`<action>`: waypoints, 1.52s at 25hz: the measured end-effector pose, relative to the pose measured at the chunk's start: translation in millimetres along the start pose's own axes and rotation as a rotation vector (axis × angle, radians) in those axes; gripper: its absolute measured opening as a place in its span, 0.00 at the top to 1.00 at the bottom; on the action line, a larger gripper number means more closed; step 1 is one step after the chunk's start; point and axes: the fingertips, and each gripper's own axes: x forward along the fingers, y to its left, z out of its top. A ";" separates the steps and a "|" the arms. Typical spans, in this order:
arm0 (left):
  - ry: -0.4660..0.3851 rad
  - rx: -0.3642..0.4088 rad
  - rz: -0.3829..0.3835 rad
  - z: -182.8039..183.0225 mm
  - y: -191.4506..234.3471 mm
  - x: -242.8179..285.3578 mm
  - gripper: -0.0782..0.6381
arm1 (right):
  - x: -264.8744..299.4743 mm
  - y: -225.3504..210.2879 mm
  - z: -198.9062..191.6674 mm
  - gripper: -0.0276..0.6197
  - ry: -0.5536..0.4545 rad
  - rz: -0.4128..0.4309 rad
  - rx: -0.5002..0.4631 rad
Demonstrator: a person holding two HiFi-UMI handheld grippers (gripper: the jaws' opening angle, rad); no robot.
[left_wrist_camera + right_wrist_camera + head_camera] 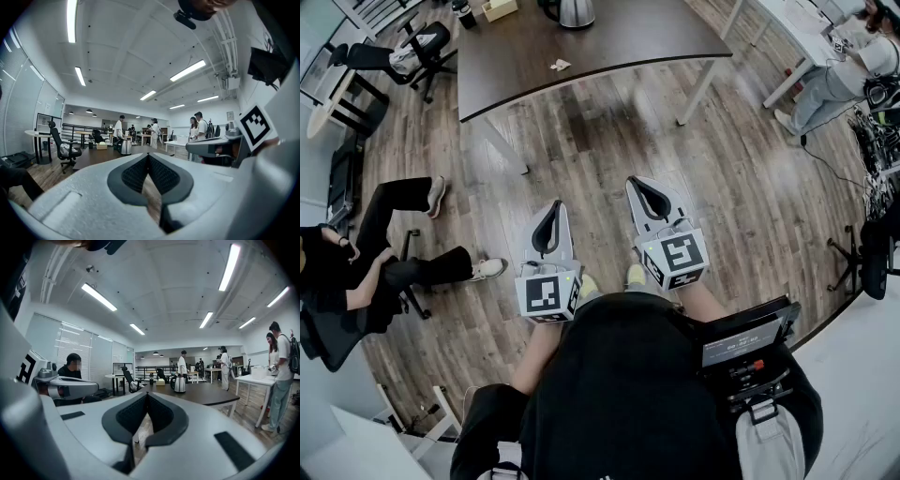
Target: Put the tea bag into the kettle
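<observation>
Head view: I have both claws low over a floor [609,150] of grey-brown wood-grain planks. The left claw [553,208] sits just off centre toward 10 o'clock and the right claw [636,184] toward 1 o'clock. Both are smooth pale grey plastic shells with black teardrop-shaped pads. Each one carries a marker cube [548,292] printed with black-and-white square patterns.

At 12 o'clock stands the counter [609,37], a matte dark brown top with a curved front edge on white legs. The tea bag [560,65] is a small white crumpled scrap lying on it near that front edge, apart from the kettle [572,11]. The kettle is rounded shiny steel and is cut off by the top of the frame. A tan box [499,9] sits at 11 o'clock. The black chest unit [741,342] at 4 o'clock has a small screen, but its print is too small for me to read.

Left claw view: the black pads have a fine mesh texture and meet tip to tip with nothing between them. The kettle stands on the counter at about 10 o'clock, polished metal. I cannot make out the tea bag from here.

Right claw view: these pads also meet at their tips and grip nothing. The kettle is at 1 o'clock, bright steel with a dark handle, and the box is just to its left.
</observation>
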 end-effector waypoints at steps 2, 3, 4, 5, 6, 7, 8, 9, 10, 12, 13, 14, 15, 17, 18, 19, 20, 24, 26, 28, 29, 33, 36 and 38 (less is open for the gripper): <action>-0.004 0.008 0.002 3.0 2.9 0.0 0.89 | 1.6 2.6 1.1 0.95 -0.004 0.006 -0.001; -0.006 0.011 0.001 4.0 3.7 0.0 0.89 | 1.7 3.5 1.4 0.94 -0.005 0.007 -0.001; -0.008 0.013 -0.001 4.5 4.1 -0.2 0.89 | 1.4 4.3 1.7 0.94 -0.006 0.007 -0.002; -0.008 0.013 -0.003 4.6 4.4 -0.9 0.89 | 0.6 5.2 1.9 0.94 -0.006 0.005 -0.004; -0.008 0.012 -0.006 4.3 4.8 -2.0 0.89 | -0.2 6.4 1.7 0.95 -0.005 0.003 -0.007; -0.009 0.011 -0.009 4.1 5.7 -3.5 0.89 | -0.9 8.2 1.4 0.95 -0.004 0.001 -0.009; -0.010 0.010 -0.012 4.3 7.0 -4.9 0.89 | -0.9 10.2 1.1 0.95 -0.004 0.000 -0.008; -0.012 0.010 -0.015 4.7 8.6 -6.0 0.89 | -0.6 12.2 1.1 0.94 -0.005 0.001 -0.007; -0.015 0.009 -0.017 5.4 10.3 -6.7 0.89 | -0.3 14.1 1.5 0.94 -0.008 0.004 -0.003; -0.022 0.004 -0.020 7.1 15.0 -8.4 0.89 | 0.8 17.8 3.3 0.94 -0.020 0.007 0.011; -0.026 0.003 -0.021 8.0 17.9 -9.4 0.89 | 1.7 19.8 4.4 0.94 -0.026 0.007 0.017; -0.030 0.003 -0.023 8.9 20.9 -10.6 0.89 | 2.8 22.1 5.4 0.94 -0.029 0.005 0.020; -0.034 0.002 -0.026 9.7 23.8 -11.8 0.89 | 3.9 24.6 6.0 0.94 -0.028 0.002 0.020; -0.038 -0.003 -0.031 10.5 30.6 -15.5 0.89 | 6.4 30.7 5.7 0.95 -0.021 -0.006 0.015; -0.039 -0.007 -0.033 10.5 34.6 -17.9 0.89 | 7.9 34.5 5.0 0.95 -0.017 -0.010 0.013; -0.041 -0.007 -0.035 10.3 38.8 -20.7 0.89 | 9.6 38.9 4.1 0.95 -0.013 -0.013 0.010; -0.044 -0.003 -0.038 9.9 43.1 -23.8 0.89 | 11.5 43.4 3.1 0.95 -0.011 -0.015 0.007; -0.050 0.038 -0.045 7.0 62.5 -34.9 0.89 | 21.1 56.7 -0.5 0.95 -0.007 -0.025 -0.010; -0.046 0.034 -0.040 4.9 72.1 -38.4 0.89 | 25.3 61.0 -1.3 0.95 -0.002 -0.027 -0.011; -0.042 0.023 -0.036 3.7 77.7 -40.5 0.89 | 27.4 64.2 0.4 0.95 -0.003 -0.021 -0.014; -0.041 0.022 -0.035 3.9 79.4 -39.8 0.89 | 29.1 64.3 2.1 0.95 -0.006 -0.020 -0.015; -0.043 0.024 -0.036 5.3 84.7 -32.7 0.89 | 38.4 60.3 6.4 0.95 -0.015 -0.027 -0.013; -0.046 0.021 -0.029 6.5 90.5 -24.3 0.89 | 49.6 57.3 8.1 0.95 -0.021 -0.018 -0.014; -0.045 0.025 -0.022 8.1 94.5 -13.4 0.89 | 60.8 50.8 8.8 0.95 -0.025 -0.011 -0.008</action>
